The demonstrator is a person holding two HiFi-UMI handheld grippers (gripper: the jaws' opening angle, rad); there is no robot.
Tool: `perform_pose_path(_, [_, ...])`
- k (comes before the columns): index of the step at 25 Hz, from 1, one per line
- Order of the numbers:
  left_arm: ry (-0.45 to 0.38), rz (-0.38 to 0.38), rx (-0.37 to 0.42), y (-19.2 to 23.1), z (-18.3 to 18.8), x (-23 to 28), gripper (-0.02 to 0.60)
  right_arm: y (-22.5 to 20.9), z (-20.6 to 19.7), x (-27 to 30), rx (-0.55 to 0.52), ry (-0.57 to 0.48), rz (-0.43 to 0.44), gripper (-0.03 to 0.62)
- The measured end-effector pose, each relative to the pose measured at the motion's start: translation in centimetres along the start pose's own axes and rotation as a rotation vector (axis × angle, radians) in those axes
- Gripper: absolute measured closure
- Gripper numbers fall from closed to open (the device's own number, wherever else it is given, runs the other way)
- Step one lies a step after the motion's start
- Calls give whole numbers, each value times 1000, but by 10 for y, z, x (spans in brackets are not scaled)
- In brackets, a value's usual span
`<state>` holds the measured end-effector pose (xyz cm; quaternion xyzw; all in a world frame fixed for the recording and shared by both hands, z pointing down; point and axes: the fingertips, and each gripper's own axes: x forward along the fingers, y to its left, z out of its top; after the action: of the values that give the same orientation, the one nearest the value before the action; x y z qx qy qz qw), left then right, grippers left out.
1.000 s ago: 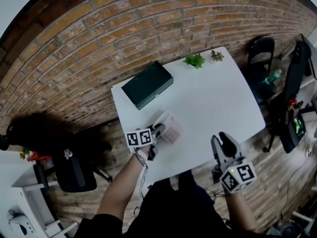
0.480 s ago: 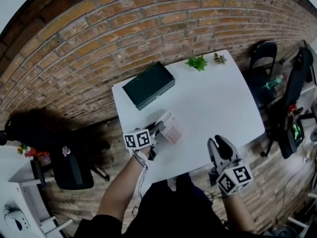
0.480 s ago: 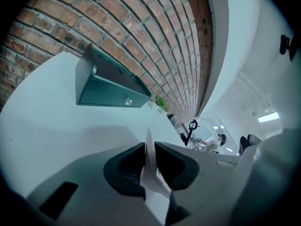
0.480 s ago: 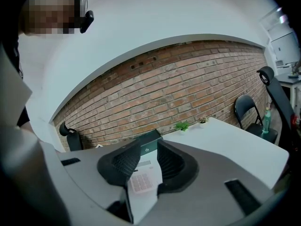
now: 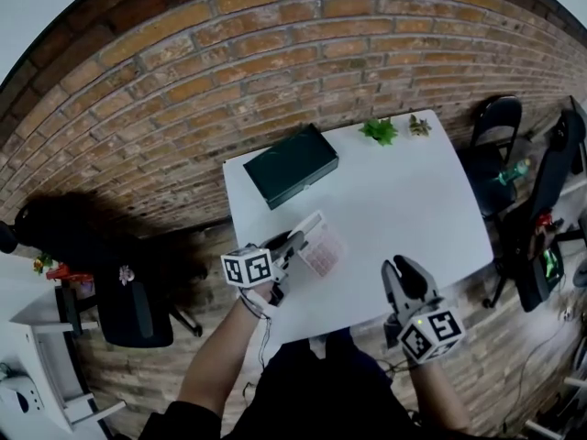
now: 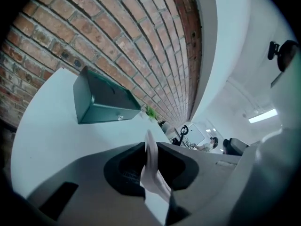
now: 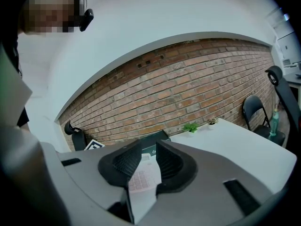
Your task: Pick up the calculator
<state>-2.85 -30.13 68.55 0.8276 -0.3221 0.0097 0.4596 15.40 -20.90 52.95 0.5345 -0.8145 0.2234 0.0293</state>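
Note:
The calculator [image 5: 323,250], white with pinkish keys, is held off the white table [image 5: 394,200] by its near-left edge, with my left gripper [image 5: 295,242] shut on it. In the left gripper view the calculator [image 6: 151,173] shows edge-on as a thin white slab between the pads of the left gripper [image 6: 148,160]. My right gripper [image 5: 404,266] hovers at the table's near edge, to the right of the calculator. Its jaws are closing with nothing between them. In the right gripper view the calculator [image 7: 142,178] shows farther off through the gap of the right gripper [image 7: 148,160].
A dark green box [image 5: 292,165] lies at the table's far left corner, by the brick wall. Two small plants [image 5: 379,131] stand at the far edge. A folding chair [image 5: 495,122] is at the right, and a black office chair [image 5: 128,305] at the left.
My left gripper has closed on the calculator and raised it off the table. My right gripper has drifted slightly left and its jaws have narrowed.

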Motion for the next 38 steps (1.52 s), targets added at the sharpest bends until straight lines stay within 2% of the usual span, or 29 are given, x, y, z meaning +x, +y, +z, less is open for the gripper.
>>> perform_pose_path(4, [-17,-54,62,-23,14,-23,520,10,7,1,-4,-14,17,499])
perform_pose_path(8, [-77,-80,92,-44,36,-49,520,21,15,1,-18,-32,35,500])
perform_pose_path(15, [-177,-84,132,-87,73,-94,520,37,30,-1,-41,-49,56,517])
perform_pose_path(28, [-375,-129,133,-150,126,-174,520,67,79,-8,-126,-162,125,461])
perform_pose_path(31, [-412,-138,130,-160,136,-187,521,69,90,-11,-138,-185,127,464])
perform_pose_path(34, [-426,-136,148,-171,141,-196,522,69,101,-16,-132,-210,116,494])
perform_pose_path(38, [-441,-152,168,-185,148,-202,522,71,114,-17,-178,-223,100,491])
